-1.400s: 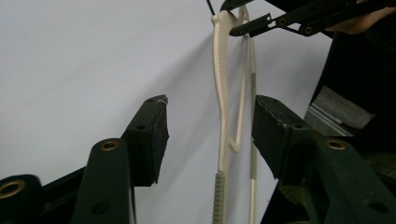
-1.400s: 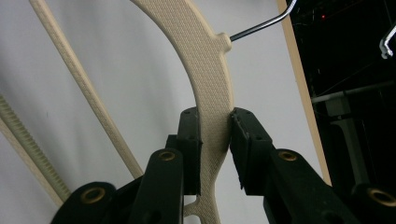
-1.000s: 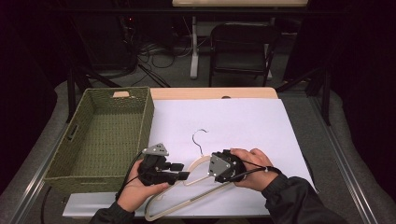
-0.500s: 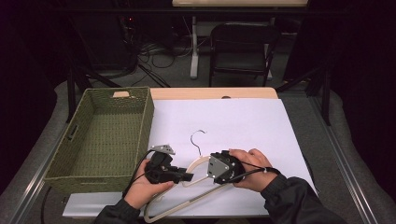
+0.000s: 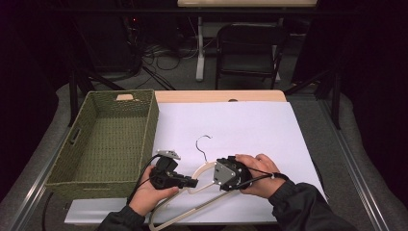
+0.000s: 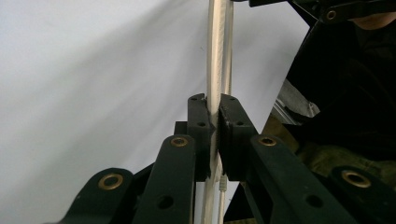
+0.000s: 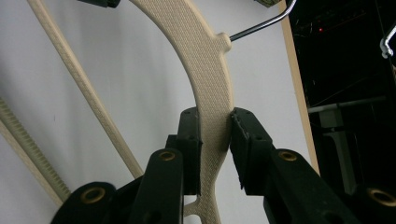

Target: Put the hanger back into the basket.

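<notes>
With the hanger lying at the near edge of the bench, both tongs are clamped on it, left tongs and right tongs, apparently sharing the lift so it stays level.

No text, label, brand, number or sign can be read anywhere in these views. The cream hanger shows a fine textured pattern in the right gripper view, without letters. The white sheet on the table is blank. The woven basket carries no tag with writing. The black jaws in both gripper views bear brass rivets and no markings.
</notes>
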`<state>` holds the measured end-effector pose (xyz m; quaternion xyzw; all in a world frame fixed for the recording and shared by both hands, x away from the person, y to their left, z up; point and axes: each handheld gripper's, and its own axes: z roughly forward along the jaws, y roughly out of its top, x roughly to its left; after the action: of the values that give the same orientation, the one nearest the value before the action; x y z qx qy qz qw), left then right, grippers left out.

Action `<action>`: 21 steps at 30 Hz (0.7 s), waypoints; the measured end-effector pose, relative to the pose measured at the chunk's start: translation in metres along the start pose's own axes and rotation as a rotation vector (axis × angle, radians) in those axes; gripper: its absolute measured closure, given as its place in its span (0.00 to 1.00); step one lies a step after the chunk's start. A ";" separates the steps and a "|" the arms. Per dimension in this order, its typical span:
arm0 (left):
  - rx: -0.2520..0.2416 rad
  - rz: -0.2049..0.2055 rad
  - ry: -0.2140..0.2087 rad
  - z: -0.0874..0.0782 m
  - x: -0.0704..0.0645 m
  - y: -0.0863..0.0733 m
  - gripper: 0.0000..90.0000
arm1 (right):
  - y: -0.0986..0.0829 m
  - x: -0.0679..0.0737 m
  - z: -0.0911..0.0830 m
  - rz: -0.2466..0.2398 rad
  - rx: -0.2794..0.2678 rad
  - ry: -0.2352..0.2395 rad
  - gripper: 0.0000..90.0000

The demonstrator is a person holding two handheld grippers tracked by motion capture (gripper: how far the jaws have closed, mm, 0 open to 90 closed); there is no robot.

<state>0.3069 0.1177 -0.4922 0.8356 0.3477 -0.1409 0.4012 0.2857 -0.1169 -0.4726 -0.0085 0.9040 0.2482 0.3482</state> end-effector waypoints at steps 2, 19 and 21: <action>0.001 -0.003 -0.006 0.000 0.000 0.000 0.94 | 0.001 0.000 -0.002 -0.005 0.034 -0.009 0.82; -0.034 0.027 -0.009 -0.004 -0.005 0.000 0.97 | 0.000 -0.002 -0.004 0.025 0.006 -0.015 0.81; -0.039 0.030 -0.002 -0.004 -0.006 0.000 0.97 | 0.000 -0.004 -0.005 0.029 -0.007 -0.011 0.77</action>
<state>0.3022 0.1181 -0.4868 0.8328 0.3372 -0.1290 0.4197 0.2861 -0.1196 -0.4669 0.0047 0.9012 0.2563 0.3496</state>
